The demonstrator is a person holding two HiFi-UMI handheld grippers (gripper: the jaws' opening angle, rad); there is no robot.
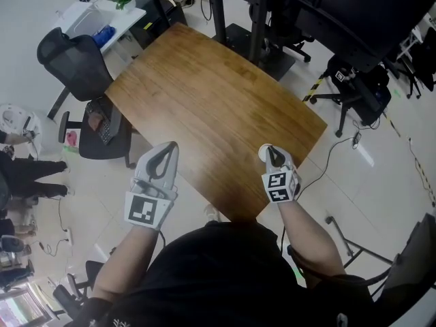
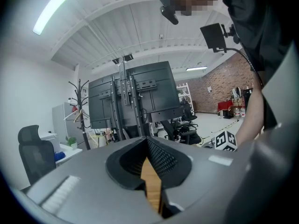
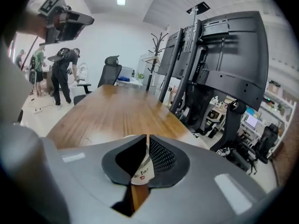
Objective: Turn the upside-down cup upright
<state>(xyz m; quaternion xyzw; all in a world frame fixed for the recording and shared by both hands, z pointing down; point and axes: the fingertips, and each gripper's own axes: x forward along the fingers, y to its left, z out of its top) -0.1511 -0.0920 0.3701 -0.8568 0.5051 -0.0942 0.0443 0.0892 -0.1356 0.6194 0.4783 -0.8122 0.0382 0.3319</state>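
Though half-hidden, cup (image 3: 141, 172) between right tongs (image 3: 145, 143)

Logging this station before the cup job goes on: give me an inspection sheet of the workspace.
Surface: wooden table, bare apart from the cup.
Job's things: white cup near the table's near edge; upright or inverted, cannot tell.
Clutter: nothing seen.
Grippers: right gripper shut on the cup; left gripper shut, empty.
Cables: cable on the floor right of the table.
Surroundings: office chair, screen stands, person at left.
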